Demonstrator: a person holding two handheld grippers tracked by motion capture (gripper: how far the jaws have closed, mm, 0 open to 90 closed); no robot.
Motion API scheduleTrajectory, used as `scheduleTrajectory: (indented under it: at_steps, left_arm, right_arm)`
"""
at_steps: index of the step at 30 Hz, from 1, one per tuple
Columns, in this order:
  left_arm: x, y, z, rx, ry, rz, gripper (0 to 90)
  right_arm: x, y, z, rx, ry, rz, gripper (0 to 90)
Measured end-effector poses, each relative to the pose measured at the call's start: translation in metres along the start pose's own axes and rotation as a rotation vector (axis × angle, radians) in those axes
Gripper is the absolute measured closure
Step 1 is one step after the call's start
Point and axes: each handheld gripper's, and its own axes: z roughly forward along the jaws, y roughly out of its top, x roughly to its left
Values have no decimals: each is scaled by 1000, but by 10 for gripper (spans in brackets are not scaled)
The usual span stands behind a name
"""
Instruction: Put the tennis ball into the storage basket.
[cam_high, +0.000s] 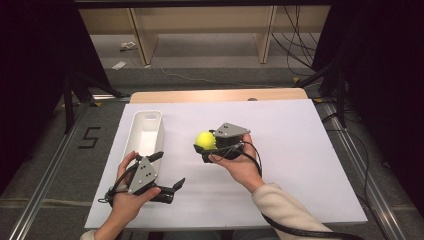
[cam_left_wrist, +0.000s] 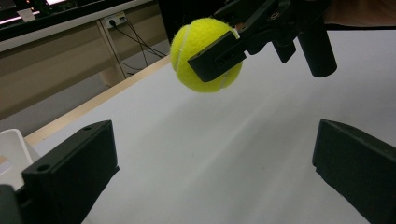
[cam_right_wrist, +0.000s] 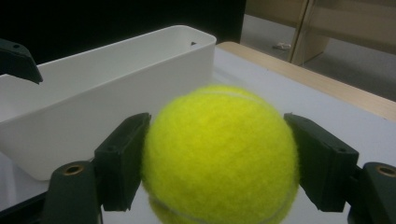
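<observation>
A: Entry, largest first. White surface (cam_high: 280, 165), mostly bare. Long white bin (cam_high: 145, 131) lies along its left part, open side up; nothing visible inside from the high view.

B: Grippers?

A: Left gripper (cam_high: 170, 172) sits low, near the bin's near end, jaws spread apart, nothing between them. Right gripper (cam_high: 206, 145) is mid-surface, just right of the bin, jaws clenched on the tennis ball (cam_high: 205, 140).

B: Ball position exactly?

A: Held clear of the surface: the left gripper view shows the ball (cam_left_wrist: 205, 55) hanging in the air with white surface beneath it. In the right gripper view the ball (cam_right_wrist: 219, 156) is squeezed between both jaws across its widest part, with the bin's wall (cam_right_wrist: 93, 107) close behind.

B: Handling notes?

A: Judgement: light, felt-covered, springy. Fuzz gives good friction, so slip is unlikely; a round body rolls once let go. Best hold is across the middle, as now. An off-centre pinch could squirt it out. Release low inside the bin to limit bounce.
</observation>
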Motion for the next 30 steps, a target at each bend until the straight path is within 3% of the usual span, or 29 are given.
scheduleTrajectory:
  at_steps: [30]
  left_arm:
    - [-1, 0, 0, -2, -9, 6, 0]
  right_arm:
    - [2, 13, 11, 18, 3, -18, 267]
